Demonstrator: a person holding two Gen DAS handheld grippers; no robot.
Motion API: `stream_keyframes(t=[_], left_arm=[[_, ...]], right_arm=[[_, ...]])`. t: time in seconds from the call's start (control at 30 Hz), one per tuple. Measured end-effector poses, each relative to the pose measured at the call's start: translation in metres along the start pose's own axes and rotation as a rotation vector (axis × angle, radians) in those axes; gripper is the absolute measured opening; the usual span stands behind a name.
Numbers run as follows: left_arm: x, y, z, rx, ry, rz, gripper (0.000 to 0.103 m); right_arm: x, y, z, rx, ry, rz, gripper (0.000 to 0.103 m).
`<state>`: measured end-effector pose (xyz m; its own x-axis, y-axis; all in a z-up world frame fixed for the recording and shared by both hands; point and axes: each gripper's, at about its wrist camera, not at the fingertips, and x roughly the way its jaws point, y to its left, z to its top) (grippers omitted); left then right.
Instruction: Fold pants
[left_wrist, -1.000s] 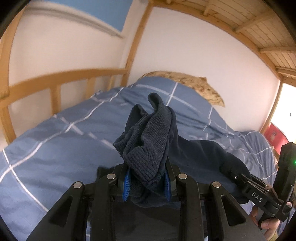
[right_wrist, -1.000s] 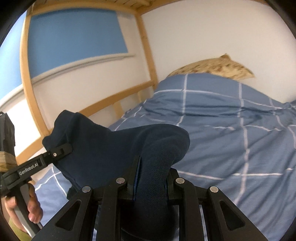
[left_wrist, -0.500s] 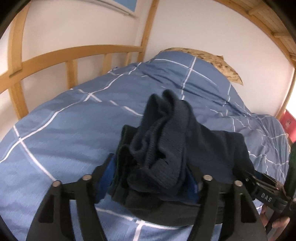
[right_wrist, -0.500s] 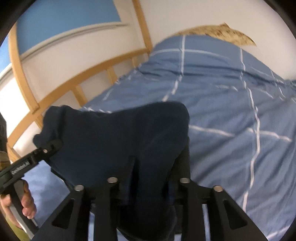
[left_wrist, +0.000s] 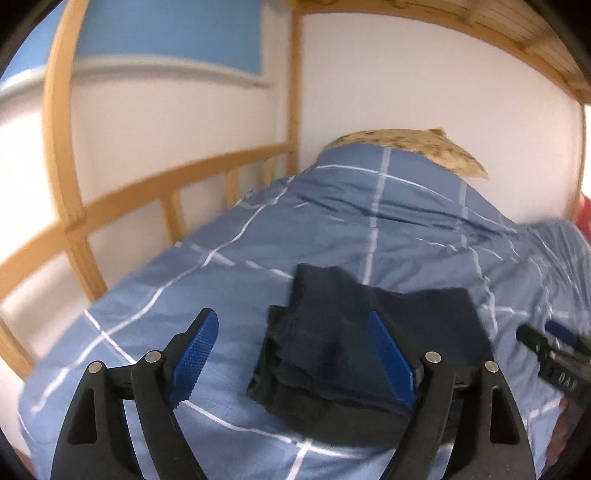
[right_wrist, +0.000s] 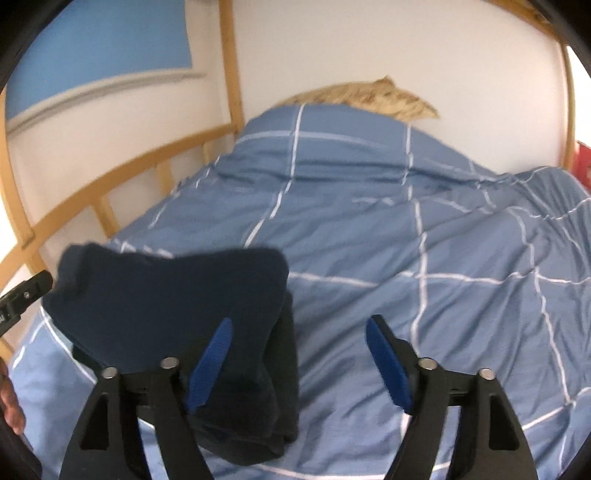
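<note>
lay folded on the blue checked duvet (left_wrist: 332, 229), the dark navy pants (left_wrist: 354, 347), a compact stack of layers near the foot end of the bed. seen from the left wrist camera as a thick bundle with a ribbed knit edge turned up at its near left corner, and from the right wrist camera (right_wrist: 173, 295) as a flat dark slab with a rounded far edge.

stood wide apart, the left gripper (left_wrist: 291, 354), its 2 blue-padded fingers (left_wrist: 195, 347) holding nothing; the right-hand pad sat against or just over the near edge of the bundle, the left-hand pad above bare duvet. whether that pad actually touched the cloth could not be told, given the blur.

likewise spread wide, the right gripper (right_wrist: 299, 358), nothing between its jaws; 1 blue pad (right_wrist: 212, 358) overlapped the right side of the bundle, the other hung over duvet alone.

showed at the right edge of the left view as a black tip with white lettering, that same right gripper (left_wrist: 554, 354), just beside the bundle. showed at the left edge of the right view, the tip of the other tool (right_wrist: 22, 295), beside the far left corner of the cloth.

behind all this: a tan patterned pillow (right_wrist: 369, 98) at the head of the bed, partly under the duvet, a wooden bed rail (left_wrist: 147, 192) along the left, and a white wall (right_wrist: 369, 44).
</note>
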<state>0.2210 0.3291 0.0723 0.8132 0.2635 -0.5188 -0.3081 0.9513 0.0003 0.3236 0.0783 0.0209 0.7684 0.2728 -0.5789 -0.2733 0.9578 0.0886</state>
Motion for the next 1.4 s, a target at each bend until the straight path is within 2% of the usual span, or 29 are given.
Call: stream_keyframes(t=[0.07,0.2,0.43,0.67,0.8,1.1,1.4], left_arm=[[-0.02,-0.016,-0.004,0.05,-0.004,-0.011,0.092],[-0.053,-0.042,-0.014,0.082,-0.009,-0.037,0.095],[-0.099,-0.08,-0.037,0.091,-0.012,-0.149,0.099],[-0.143,-0.11,-0.066,0.137,-0.036,-0.185,0.102],[-0.166,-0.123,-0.083,0.155,-0.042,-0.216,0.102],[-0.196,-0.132,-0.112,0.123,-0.021,-0.263,0.102],[-0.21,-0.142,-0.125,0.128,-0.018,-0.26,0.102]], right_arm=[[-0.022,-0.005,0.0,-0.006,-0.029,0.016,0.085],[-0.062,-0.017,-0.008,-0.037,-0.07,0.003,0.09],[-0.126,-0.047,-0.033,-0.077,-0.106,-0.034,0.09],[-0.179,-0.078,-0.071,-0.049,-0.101,-0.072,0.091],[-0.204,-0.086,-0.091,-0.044,-0.115,-0.093,0.091],[-0.244,-0.096,-0.128,-0.022,-0.116,-0.096,0.091],[-0.262,-0.106,-0.154,0.007,-0.101,-0.106,0.091]])
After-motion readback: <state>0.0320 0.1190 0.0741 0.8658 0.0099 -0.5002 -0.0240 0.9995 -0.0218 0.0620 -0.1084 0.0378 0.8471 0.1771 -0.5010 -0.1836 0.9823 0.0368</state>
